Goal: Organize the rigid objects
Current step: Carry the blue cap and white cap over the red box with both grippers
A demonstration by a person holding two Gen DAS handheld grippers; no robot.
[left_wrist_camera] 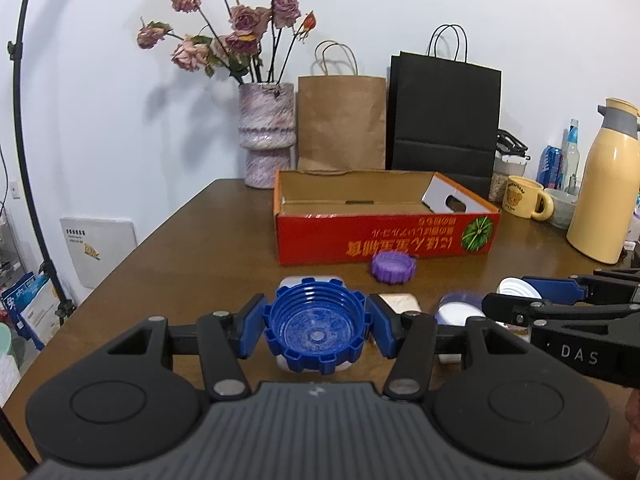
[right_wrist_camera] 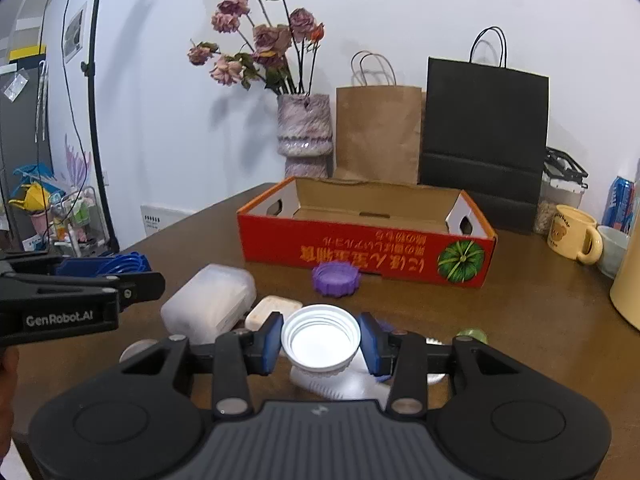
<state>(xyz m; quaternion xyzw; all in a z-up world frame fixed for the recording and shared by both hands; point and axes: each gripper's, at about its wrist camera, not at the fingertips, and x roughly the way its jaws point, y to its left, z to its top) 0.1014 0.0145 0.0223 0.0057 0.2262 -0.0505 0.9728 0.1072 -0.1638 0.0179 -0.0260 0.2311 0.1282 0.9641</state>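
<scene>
Caps are sitting one in each gripper. Left wrist view: the left gripper (left_wrist_camera: pixel 316 326) is squeezing a blue cap (left_wrist_camera: pixel 316 330), open side up, its pads narrowly parted and pressing both rims. At 12 o'clock one red box (left_wrist_camera: pixel 384 236) is standing open on the table (left_wrist_camera: pixel 200 240), one purple cap (left_wrist_camera: pixel 393 266) lying just before it.

Right wrist view: the right gripper (right_wrist_camera: pixel 320 342) is clamping one white cap (right_wrist_camera: pixel 320 338) likewise. At 10 o'clock one translucent case (right_wrist_camera: pixel 208 304) is lying; two paper bags are standing behind the box.
</scene>
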